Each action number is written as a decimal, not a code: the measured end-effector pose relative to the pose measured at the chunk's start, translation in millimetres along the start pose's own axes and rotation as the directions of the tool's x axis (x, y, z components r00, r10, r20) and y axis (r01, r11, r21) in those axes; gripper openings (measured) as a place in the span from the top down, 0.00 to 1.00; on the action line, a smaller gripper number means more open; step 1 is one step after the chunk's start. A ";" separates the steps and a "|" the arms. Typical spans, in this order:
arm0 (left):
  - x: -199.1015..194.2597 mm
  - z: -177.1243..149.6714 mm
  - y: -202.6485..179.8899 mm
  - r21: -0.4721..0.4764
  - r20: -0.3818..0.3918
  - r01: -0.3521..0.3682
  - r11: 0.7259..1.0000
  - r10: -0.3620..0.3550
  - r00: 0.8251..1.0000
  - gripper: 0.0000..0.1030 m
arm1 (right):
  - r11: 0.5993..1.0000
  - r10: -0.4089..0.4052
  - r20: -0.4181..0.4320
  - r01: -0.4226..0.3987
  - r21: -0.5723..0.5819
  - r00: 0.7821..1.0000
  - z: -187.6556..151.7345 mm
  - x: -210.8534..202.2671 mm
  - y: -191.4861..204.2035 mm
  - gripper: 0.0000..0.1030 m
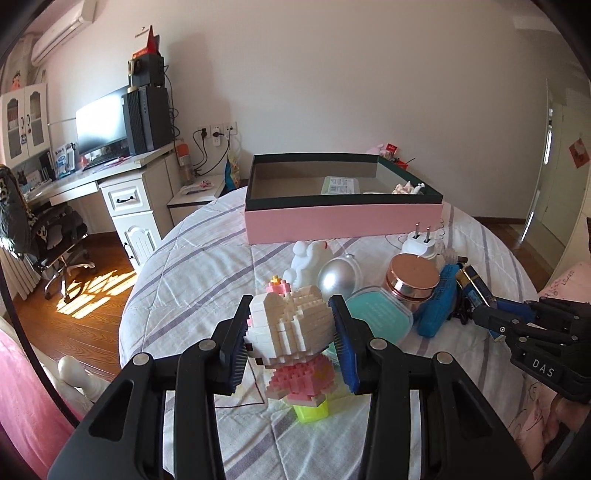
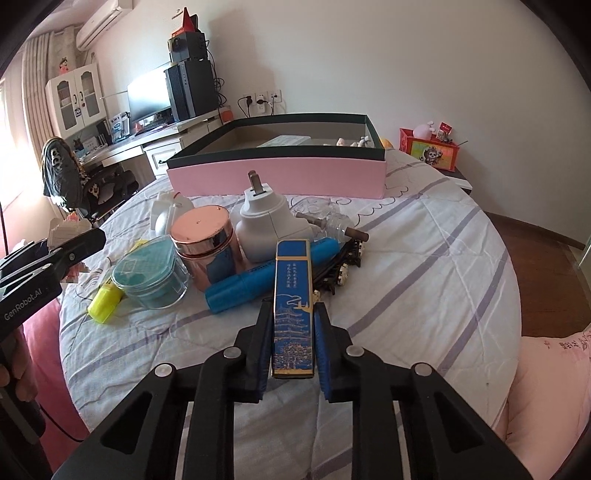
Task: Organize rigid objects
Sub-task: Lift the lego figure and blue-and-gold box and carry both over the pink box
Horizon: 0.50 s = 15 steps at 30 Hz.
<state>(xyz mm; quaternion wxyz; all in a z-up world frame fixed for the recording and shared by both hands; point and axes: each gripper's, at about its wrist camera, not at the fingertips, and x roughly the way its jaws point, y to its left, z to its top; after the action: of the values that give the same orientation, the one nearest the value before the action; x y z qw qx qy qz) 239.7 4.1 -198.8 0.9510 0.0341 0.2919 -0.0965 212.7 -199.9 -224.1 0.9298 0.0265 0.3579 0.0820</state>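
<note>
A white-and-pink block-built cat figure (image 1: pixel 291 332) was held clamped by the head between the blue pads of the left gripper (image 1: pixel 291 334). It stood upright, long axis vertical, pink body below, above a lime-yellow block (image 1: pixel 312 410) w/ no gap seen between them. A slim dark-blue rectangular box w/ gold pagoda print (image 2: pixel 293 306) was pinched between the fingers of the right gripper (image 2: pixel 293 334). Its long axis ran straight away from the right wrist cam, near end at the finger bases, far end pointing toward the pile.

The pile was seen close ahead: a teal-lidded clear plastic tub (image 2: pixel 149 275), a rose-gold mirrored jar (image 2: pixel 207 245), a blue cylindrical tube (image 2: pixel 258 278) lying on its side, a white plug adaptor (image 2: pixel 267 218) w/ prongs up, a silver egg-shaped ball (image 1: pixel 338 278) and a white animal figurine (image 1: pixel 306 258). All were bunched together, touching or overlapping.

Behind them a pink-walled, dark-rimmed open box (image 1: pixel 343 218) was set, w/ a pale flat pack and small whitish items inside.

Everything rested on a bed cover, white w/ lilac stripes (image 2: pixel 424 266). Beyond, a bedroom was shown: wood floor (image 1: pixel 74 295) w/ sun patches, a white desk (image 1: pixel 122 184) w/ monitor and PC tower, an office chair (image 1: pixel 48 236), a wall AC unit (image 1: pixel 62 29), plain white walls.
</note>
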 end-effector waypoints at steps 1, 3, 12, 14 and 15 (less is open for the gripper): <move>-1.0 2.1 -1.8 0.004 0.004 0.010 1.000 -0.010 1.000 0.60 | 1.000 0.005 0.007 -0.005 0.001 1.000 1.6 -2.1 -0.7 0.80; -2.9 6.6 -5.2 0.012 0.011 0.019 1.000 -0.020 1.000 0.60 | 1.000 0.011 0.023 -0.011 0.001 1.000 4.9 -7.0 -1.5 0.80; 4.1 44.1 -20.2 0.061 0.038 0.088 0.994 -0.090 0.995 0.60 | 0.999 0.043 0.109 -0.039 -0.036 0.993 46.4 -21.1 -1.4 0.80; 10.8 57.3 -20.9 0.072 0.034 0.117 0.991 -0.119 0.992 0.60 | 0.997 0.055 0.125 -0.048 -0.057 0.991 61.2 -19.9 0.2 0.80; 15.2 64.2 -21.1 0.076 0.030 0.130 0.989 -0.133 0.991 0.60 | 0.996 0.068 0.131 -0.060 -0.066 0.989 69.1 -18.4 1.6 0.80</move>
<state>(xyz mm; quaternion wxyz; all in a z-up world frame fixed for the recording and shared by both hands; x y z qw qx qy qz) 282.9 -26.9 -154.5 0.9457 0.0483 0.2729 -0.1702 245.3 -200.9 -160.4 0.9488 0.0144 0.2914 0.1211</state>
